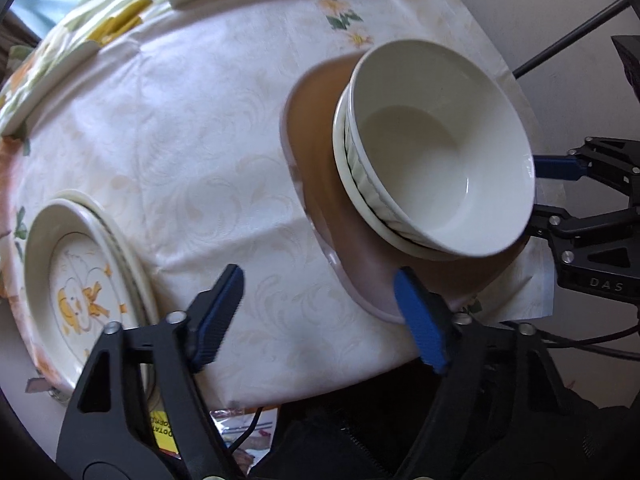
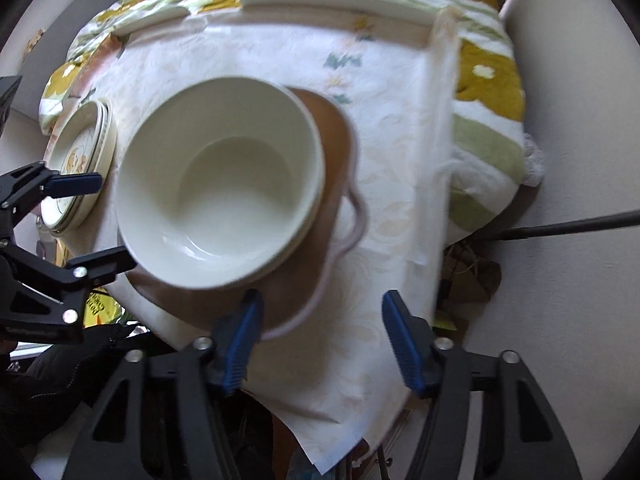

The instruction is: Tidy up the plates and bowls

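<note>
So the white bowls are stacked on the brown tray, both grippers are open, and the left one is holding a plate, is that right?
Not quite. The left gripper holds nothing: the left wrist view shows its jaws open over bare tablecloth, between the plates and the brown tray. The rest stands: white bowls stacked on the tray, right gripper open too.

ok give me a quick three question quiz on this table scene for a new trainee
1. True or false: the white bowl sits nested in another bowl on the brown tray.
2. Multiple choice: the left gripper is A) shut on the white bowl, B) open and holding nothing, C) shut on a plate.
3. Fill in: the plate with the yellow cartoon figure lies on top of a ____ of plates.

Key
1. True; a ribbed rim shows under the white bowl in the left wrist view.
2. B; the right gripper is open too.
3. Stack.
</note>
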Available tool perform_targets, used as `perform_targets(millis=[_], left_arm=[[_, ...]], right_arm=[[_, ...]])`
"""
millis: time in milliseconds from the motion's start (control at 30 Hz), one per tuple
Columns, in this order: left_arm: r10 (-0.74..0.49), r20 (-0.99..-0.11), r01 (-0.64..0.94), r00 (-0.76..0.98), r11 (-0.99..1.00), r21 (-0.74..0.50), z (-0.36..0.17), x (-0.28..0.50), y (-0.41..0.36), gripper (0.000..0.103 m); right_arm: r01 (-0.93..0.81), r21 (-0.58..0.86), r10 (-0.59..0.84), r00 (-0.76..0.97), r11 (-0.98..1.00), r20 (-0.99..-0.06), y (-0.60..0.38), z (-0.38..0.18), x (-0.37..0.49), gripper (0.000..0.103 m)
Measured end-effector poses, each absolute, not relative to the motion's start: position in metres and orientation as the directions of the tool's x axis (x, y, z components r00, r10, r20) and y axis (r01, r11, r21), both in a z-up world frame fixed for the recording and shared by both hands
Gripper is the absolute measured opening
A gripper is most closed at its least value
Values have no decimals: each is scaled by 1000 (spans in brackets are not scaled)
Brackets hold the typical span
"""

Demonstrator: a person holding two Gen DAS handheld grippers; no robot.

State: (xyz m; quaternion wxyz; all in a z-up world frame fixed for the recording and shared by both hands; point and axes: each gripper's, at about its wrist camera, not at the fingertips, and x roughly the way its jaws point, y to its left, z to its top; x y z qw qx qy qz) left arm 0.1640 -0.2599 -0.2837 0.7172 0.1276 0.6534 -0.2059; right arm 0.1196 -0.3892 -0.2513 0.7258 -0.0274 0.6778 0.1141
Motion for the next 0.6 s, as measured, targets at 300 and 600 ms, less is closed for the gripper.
perform_targets(millis=[300,600], left_arm=[[-190,-981,499,32,854,-149,-311,170,-278,14],[-190,-976,550,110,829,-99,-311,161,-285,13]], right_arm=[[-169,251,262,44,953,-964,-396,-283,129,20],[-193,283,309,122,939,-943,-394,-283,119,13]])
